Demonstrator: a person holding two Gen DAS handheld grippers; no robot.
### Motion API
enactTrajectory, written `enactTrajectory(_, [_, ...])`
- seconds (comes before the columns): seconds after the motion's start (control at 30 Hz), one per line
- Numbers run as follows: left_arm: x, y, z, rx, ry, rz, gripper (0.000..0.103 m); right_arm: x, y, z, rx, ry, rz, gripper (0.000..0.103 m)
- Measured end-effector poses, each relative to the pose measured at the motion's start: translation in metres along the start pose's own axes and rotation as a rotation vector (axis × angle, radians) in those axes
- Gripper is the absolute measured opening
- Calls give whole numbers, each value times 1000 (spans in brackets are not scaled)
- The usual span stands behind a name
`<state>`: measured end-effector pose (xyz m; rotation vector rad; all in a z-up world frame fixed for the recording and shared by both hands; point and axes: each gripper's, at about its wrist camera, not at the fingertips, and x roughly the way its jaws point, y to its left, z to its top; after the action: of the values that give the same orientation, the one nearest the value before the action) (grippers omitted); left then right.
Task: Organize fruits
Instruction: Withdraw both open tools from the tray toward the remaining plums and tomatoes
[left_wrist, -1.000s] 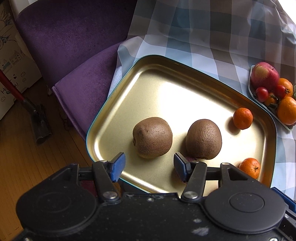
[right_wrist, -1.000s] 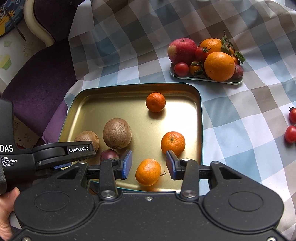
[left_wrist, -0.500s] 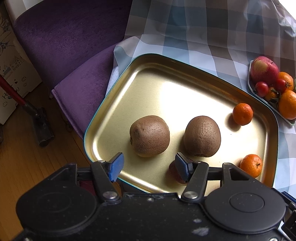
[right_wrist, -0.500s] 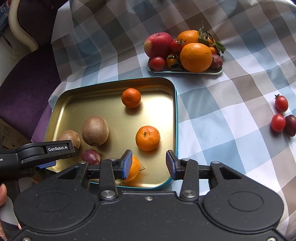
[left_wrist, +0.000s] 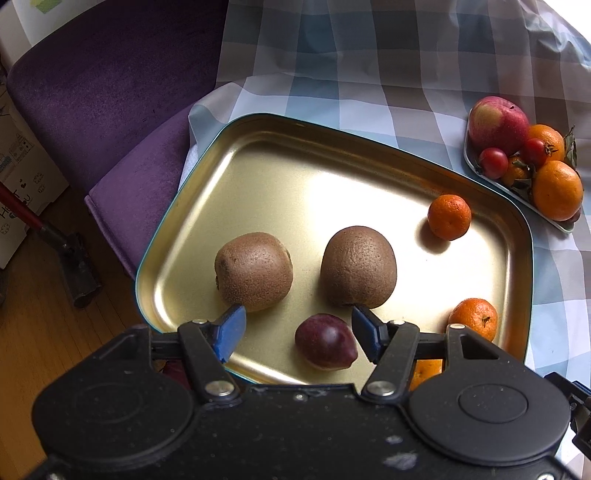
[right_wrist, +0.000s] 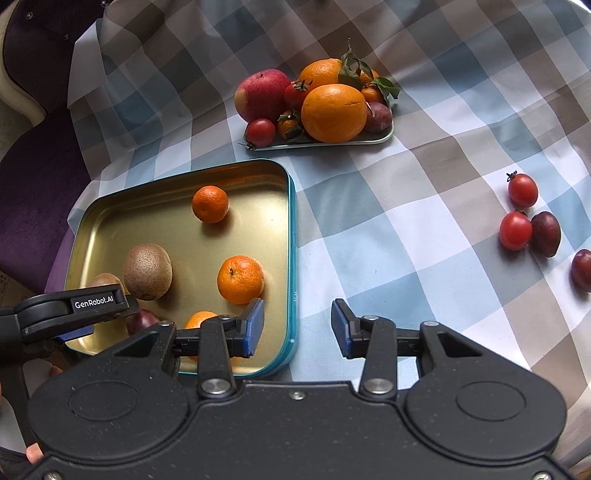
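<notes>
Left gripper (left_wrist: 298, 330): jaws opening, pads clear of the dark plum (left_wrist: 325, 346) that lies between them on the floor of the gold tin tray (left_wrist: 280, 173). Plum's long axis runs roughly 10-to-4 o'clock in the left wrist view, pointed end toward the right pad. It looks released, not gripped.

Right gripper (right_wrist: 297, 328): jaws stand apart, nothing between them; it hangs over the checked cloth (right_wrist: 406, 236) just off the tray's right rim.

Loose fruit lies at about 2 o'clock from the right gripper, well apart: two cherry tomatoes (right_wrist: 516, 229) and two more dark plums (right_wrist: 546, 233). The right hand is the nearer one; judged the likely next reach. The nearer plum's long axis lies near 11-to-5.

Tray contents: two kiwis (left_wrist: 358, 266), three mandarins (right_wrist: 240, 279), one plum.
Small pale dish (right_wrist: 386, 136) at 12 o'clock: apple, oranges, tomatoes, a plum, leaves.
</notes>
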<state>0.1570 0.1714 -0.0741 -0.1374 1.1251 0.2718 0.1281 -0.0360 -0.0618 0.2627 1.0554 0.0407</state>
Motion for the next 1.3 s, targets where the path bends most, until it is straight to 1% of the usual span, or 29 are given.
enactTrajectory(0.37, [-10, -35, -1, 69, -44, -15, 66, 1, -32, 1, 60, 11, -32, 50])
enactTrajectory(0.67, [-15, -68, -6, 114, -51, -46, 67, 2, -61, -2, 110, 22, -56, 50])
enactTrajectory(1.03, [-22, -114, -15, 186, -54, -82, 68, -5, -102, -7, 173, 15, -100, 50])
enactTrajectory(1.3, [-31, -151, -25, 246, -59, -121, 69, -15, -142, -9, 248, 2, -137, 50])
